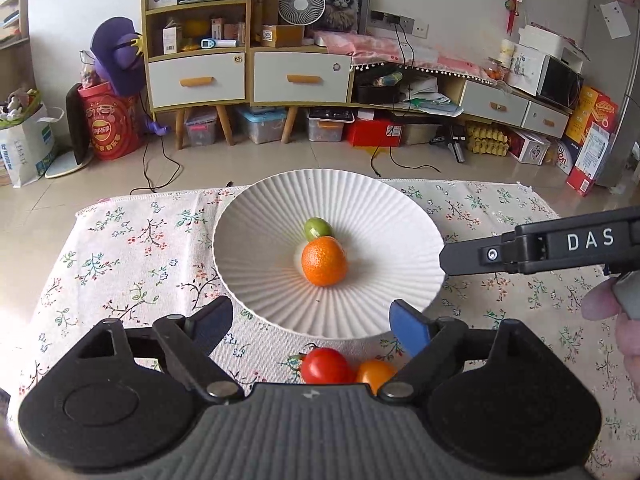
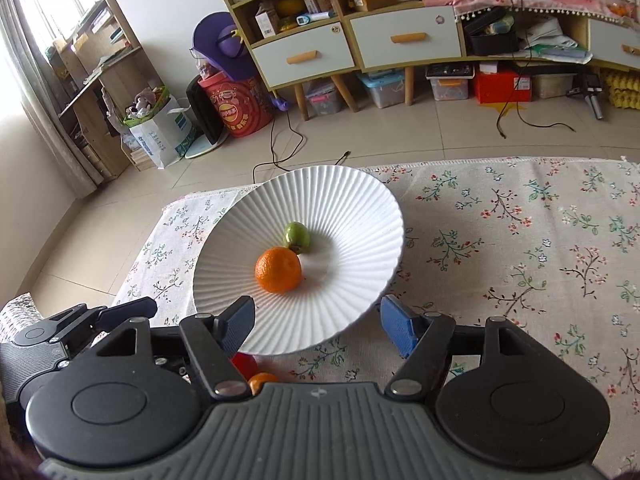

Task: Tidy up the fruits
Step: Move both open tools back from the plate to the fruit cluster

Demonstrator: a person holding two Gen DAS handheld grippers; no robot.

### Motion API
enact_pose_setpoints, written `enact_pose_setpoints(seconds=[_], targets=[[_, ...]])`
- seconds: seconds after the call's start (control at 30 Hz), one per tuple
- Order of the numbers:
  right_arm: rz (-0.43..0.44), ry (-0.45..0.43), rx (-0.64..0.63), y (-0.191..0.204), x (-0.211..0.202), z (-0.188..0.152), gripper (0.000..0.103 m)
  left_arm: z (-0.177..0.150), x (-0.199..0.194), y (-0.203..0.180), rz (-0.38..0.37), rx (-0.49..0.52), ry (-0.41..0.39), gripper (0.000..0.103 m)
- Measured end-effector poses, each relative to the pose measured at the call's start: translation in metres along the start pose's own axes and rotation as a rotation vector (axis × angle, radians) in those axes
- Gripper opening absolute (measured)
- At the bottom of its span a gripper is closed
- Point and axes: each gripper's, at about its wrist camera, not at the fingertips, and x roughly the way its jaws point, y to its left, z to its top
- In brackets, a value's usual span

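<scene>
A white ribbed plate point(image 1: 256, 216) sits on a floral tablecloth point(image 1: 132, 248) at the far edge of the table. In its centre lie 2 fruits: an orange mandarin point(image 1: 324, 261) and, touching it on the far side, a small green fruit point(image 1: 317, 228). Off the plate, on the cloth just beside its near rim, a red tomato point(image 1: 325, 365) and a smaller orange-yellow tomato point(image 1: 374, 374) rest side by side, partly hidden behind the gripper body.

The left gripper point(image 1: 312, 320) hangs over the plate's near rim with its jaws spread wide and nothing between the blue pads. The right gripper point(image 2: 318, 322) is likewise spread over the near rim, holding nothing; in the left wrist view one of its black fingers reaches in from the right, close to the plate's right edge, with fingertips of the person's hand point(image 1: 604, 304) beside it
</scene>
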Motion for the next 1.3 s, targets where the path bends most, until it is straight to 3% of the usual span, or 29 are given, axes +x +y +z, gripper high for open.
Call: enact_pose_setpoints(seconds=[0.3, 0.6, 1.1, 1.3], targets=[[-0.053, -0.026, -0.055, -0.001, -0.035, -0.017, 0.085, -0.006, -0.029, -0.004, 0.030, -0.003, 0.013, 0.093], [-0.087, -0.031, -0.034, 0.004, -0.044, -0.034, 0.092, -0.020, -0.040, -0.003, -0.011, 0.031, 0.011, 0.096], [-0.172, -0.040, -0.021, 0.013, -0.054, -0.060, 0.098, -0.040, -0.050, 0.004, -0.001, 0.121, 0.084, 0.097], [-0.146, -0.027, -0.055, 0.018, -0.043, -0.062, 0.100, -0.047, -0.048, 0.022, 0.013, 0.104, 0.095, 0.097]])
